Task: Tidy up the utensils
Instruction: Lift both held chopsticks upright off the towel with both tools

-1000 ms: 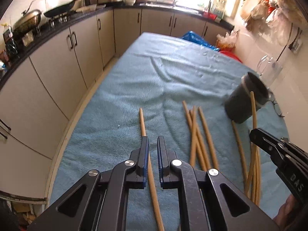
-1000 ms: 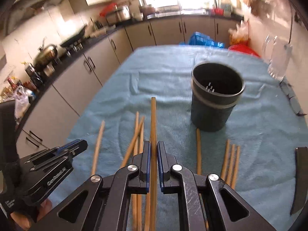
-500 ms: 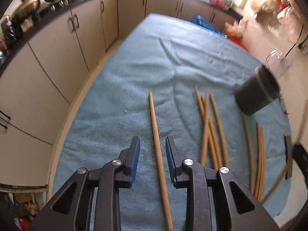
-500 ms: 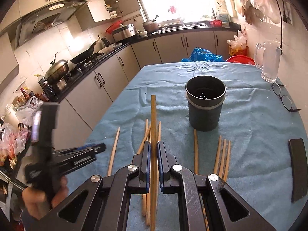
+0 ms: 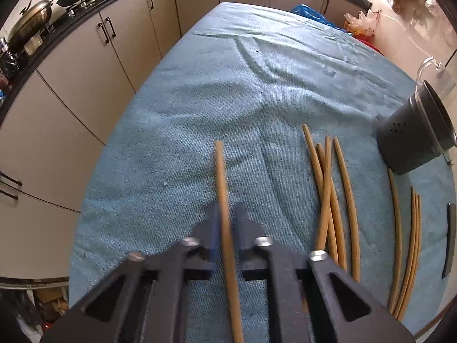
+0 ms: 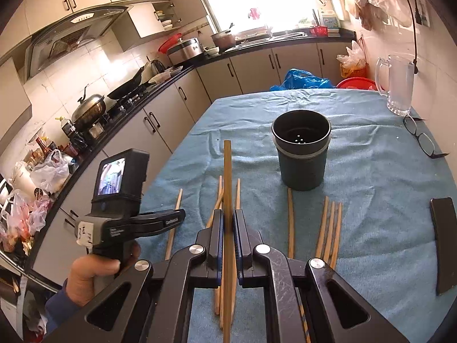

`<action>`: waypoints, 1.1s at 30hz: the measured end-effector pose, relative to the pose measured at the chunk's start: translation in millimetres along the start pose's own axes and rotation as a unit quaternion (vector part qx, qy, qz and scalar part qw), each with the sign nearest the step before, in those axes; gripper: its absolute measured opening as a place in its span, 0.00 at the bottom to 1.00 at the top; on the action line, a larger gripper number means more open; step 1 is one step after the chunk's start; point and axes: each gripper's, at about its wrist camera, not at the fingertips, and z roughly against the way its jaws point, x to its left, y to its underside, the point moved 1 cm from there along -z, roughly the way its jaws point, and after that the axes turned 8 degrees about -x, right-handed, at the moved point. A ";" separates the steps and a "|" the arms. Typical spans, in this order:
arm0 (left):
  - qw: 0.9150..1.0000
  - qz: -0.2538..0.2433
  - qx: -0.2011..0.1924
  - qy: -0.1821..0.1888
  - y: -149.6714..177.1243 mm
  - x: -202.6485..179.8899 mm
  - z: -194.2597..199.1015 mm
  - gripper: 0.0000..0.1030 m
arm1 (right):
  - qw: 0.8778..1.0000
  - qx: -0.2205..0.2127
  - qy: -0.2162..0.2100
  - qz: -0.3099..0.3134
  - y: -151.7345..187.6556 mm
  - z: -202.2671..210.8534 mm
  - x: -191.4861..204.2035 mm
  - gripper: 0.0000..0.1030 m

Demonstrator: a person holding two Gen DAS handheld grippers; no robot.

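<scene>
Left wrist view: the left gripper (image 5: 224,214) hangs low over a blue towel-covered table (image 5: 228,85), its jaws parted with a gap on either side of a single wooden chopstick (image 5: 221,183) that lies on the cloth and runs between them; they are not pressing on it. Right of this stick lies a crossed cluster of four chopsticks (image 5: 328,188). Further right a dark cylindrical utensil holder (image 5: 411,140) stands on the cloth, and on the near side of the holder rest one lone chopstick (image 5: 397,228) and a tight trio of chopsticks (image 5: 412,245). A flat black object (image 5: 448,240) lies at the table's right edge, beyond the trio.

Right wrist view: the right gripper (image 6: 228,223) is closed tight on a chopstick held by its middle (image 6: 227,177), the tip pointing forward, up off the cloth and left of the utensil holder (image 6: 301,154). The holder is empty, with drain holes visible in its floor. Loose chopsticks lie on the cloth under the gripper and near the holder's base. The left gripper (image 6: 174,217), gripped by a bare hand (image 6: 94,274), sits left of the held stick. A glass mug (image 6: 398,85) and folded spectacles (image 6: 420,137) lie beyond and right of the holder.
</scene>
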 end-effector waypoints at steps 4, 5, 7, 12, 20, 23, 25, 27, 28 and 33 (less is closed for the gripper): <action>0.999 0.018 -0.017 0.048 6.9 7.4 14.2 0.06 | 1.000 -0.004 -0.004 -0.001 0.1 4.3 -0.8 0.07; 0.998 0.018 -0.025 0.050 7.3 7.3 18.9 0.06 | 1.000 -0.006 -0.005 -0.001 -0.1 5.9 -1.2 0.07; 0.996 0.018 -0.052 0.063 9.7 7.6 40.1 0.06 | 1.000 -0.008 -0.006 -0.003 -0.5 7.8 -2.2 0.07; 0.989 0.019 -0.119 0.090 13.8 7.0 97.2 0.06 | 1.000 -0.019 -0.010 -0.004 -2.7 16.4 -0.3 0.07; 0.978 0.010 -0.173 0.112 23.7 -1.0 153.2 0.06 | 0.999 -0.036 -0.011 0.002 -2.1 30.5 4.5 0.07; 0.976 0.007 -0.180 0.119 27.6 -1.0 165.0 0.06 | 0.999 -0.039 -0.011 0.000 -2.5 34.0 3.8 0.07; 0.975 0.005 -0.185 0.125 30.0 -2.6 172.4 0.06 | 0.999 -0.042 -0.011 -0.001 -3.3 37.2 2.8 0.07; 0.973 0.003 -0.191 0.129 31.6 -5.4 179.5 0.06 | 0.999 -0.047 -0.011 -0.003 -4.6 41.1 0.9 0.07; 0.972 0.001 -0.193 0.131 32.0 -6.3 181.9 0.06 | 0.999 -0.050 -0.011 -0.004 -5.3 42.6 0.5 0.07; 0.970 -0.002 -0.199 0.137 35.4 -9.9 190.1 0.06 | 0.998 -0.058 -0.010 -0.011 -8.2 49.0 -5.3 0.07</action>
